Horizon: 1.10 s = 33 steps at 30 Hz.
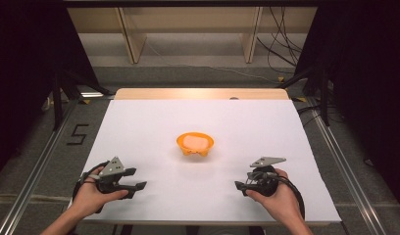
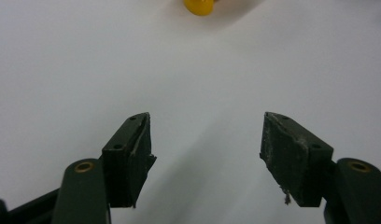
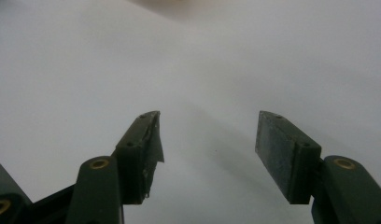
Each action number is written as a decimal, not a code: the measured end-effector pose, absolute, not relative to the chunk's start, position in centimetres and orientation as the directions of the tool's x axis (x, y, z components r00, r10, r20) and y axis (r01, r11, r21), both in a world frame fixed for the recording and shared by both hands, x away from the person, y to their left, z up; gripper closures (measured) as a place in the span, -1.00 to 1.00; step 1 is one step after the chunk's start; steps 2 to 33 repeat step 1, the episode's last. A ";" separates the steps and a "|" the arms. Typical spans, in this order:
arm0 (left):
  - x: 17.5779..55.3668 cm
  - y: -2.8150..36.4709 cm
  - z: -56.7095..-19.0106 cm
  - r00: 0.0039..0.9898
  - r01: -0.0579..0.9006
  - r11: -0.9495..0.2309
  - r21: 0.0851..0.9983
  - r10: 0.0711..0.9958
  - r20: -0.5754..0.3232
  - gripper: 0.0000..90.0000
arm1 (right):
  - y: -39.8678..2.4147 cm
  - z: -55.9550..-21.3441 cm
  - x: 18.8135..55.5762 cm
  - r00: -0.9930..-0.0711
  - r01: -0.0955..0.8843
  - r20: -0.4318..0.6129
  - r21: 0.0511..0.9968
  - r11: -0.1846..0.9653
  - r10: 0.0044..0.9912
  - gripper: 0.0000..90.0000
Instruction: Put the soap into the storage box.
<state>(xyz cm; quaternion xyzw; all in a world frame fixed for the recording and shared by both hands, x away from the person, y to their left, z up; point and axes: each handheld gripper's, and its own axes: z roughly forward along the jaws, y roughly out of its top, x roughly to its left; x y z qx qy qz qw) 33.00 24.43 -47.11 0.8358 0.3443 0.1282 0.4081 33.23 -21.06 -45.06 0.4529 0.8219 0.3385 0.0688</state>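
Your left gripper (image 1: 139, 178) rests low over the white sheet (image 1: 154, 122) at its near left corner, jaws parted with nothing between them; its pads (image 2: 137, 149) look frayed. Your right gripper (image 1: 239, 187) sits at the near right, jaws likewise apart and empty, its tips partly masked by your hand. The orange bowl (image 1: 195, 144) stands mid-sheet, well apart from both. You cannot make out what the pale pink content is. In the left gripper view the bowl (image 2: 199, 6) is cut off at the top edge.
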 end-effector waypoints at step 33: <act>32.5 24.4 -47.0 0.730 0.472 -0.430 0.770 0.680 -0.068 -0.25 | -21.1 -45.2 33.4 -0.597 0.670 0.168 0.643 0.372 0.785 -0.09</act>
